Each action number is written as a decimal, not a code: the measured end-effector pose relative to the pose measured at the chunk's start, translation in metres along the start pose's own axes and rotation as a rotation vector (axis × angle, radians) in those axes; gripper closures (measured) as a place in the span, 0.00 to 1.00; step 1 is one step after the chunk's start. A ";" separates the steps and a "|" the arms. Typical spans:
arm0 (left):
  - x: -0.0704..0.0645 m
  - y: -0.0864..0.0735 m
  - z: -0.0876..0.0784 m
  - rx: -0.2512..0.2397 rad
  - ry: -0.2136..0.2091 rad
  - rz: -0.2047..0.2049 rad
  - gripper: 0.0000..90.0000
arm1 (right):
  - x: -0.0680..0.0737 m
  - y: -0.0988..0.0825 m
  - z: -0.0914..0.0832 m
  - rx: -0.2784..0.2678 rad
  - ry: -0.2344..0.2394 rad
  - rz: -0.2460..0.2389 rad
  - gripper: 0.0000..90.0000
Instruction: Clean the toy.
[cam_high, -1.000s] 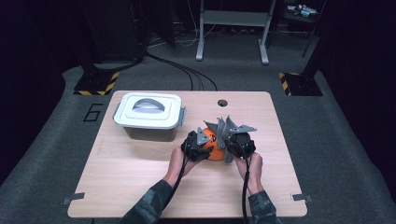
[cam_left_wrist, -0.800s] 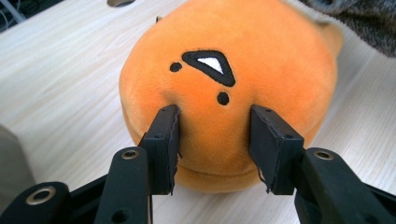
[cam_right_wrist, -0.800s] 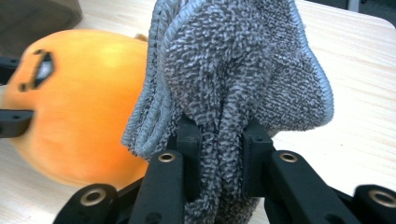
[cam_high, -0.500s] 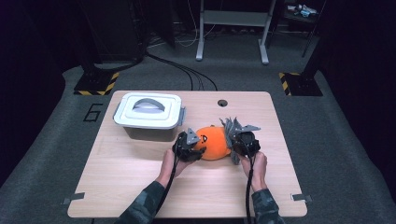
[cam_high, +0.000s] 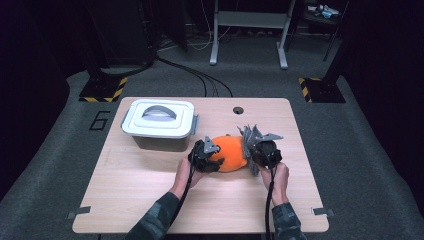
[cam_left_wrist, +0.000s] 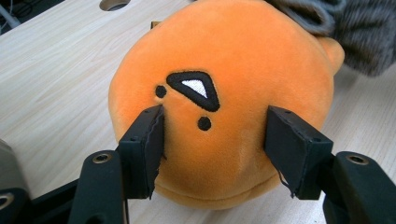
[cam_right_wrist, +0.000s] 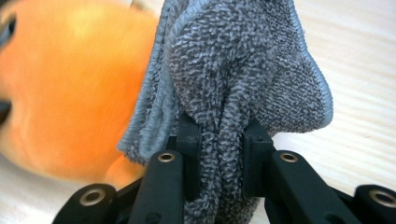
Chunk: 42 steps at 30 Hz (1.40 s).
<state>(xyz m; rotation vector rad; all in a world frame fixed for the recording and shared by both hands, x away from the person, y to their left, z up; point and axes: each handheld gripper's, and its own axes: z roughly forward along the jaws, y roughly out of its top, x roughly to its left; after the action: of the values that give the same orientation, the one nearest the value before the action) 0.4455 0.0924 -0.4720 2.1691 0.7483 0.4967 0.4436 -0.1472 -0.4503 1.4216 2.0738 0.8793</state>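
Plush toy (cam_high: 229, 151) lies on wooden table (cam_high: 140, 200) above grey carpet (cam_high: 365, 165).

Light wooden table (cam_high: 150, 200) and what lies on it

Rectangular top with a round hole (cam_high: 238, 110) near the far edge; on the dark floor (cam_high: 60, 165). On it: a white-lidded container (cam_high: 159, 124) at the far left; an orange plush toy (cam_high: 227, 152) at the centre, lying on the wood; a grey cloth (cam_high: 250, 137) against the plush's right side.
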 end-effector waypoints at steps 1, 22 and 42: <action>0.001 -0.001 0.000 -0.002 -0.006 -0.002 0.43 | -0.002 0.002 -0.004 -0.018 0.015 0.005 0.82; 0.002 -0.010 0.005 -0.047 -0.025 -0.070 0.39 | 0.007 0.012 0.033 0.076 0.024 0.007 0.82; 0.006 -0.013 0.003 -0.061 -0.028 -0.086 0.36 | -0.003 0.019 0.003 0.018 0.008 0.019 0.81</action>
<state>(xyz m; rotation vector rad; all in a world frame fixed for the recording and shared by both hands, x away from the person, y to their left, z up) 0.4464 0.1017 -0.4834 2.0737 0.7969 0.4389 0.4587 -0.1443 -0.4384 1.4518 2.0820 0.8770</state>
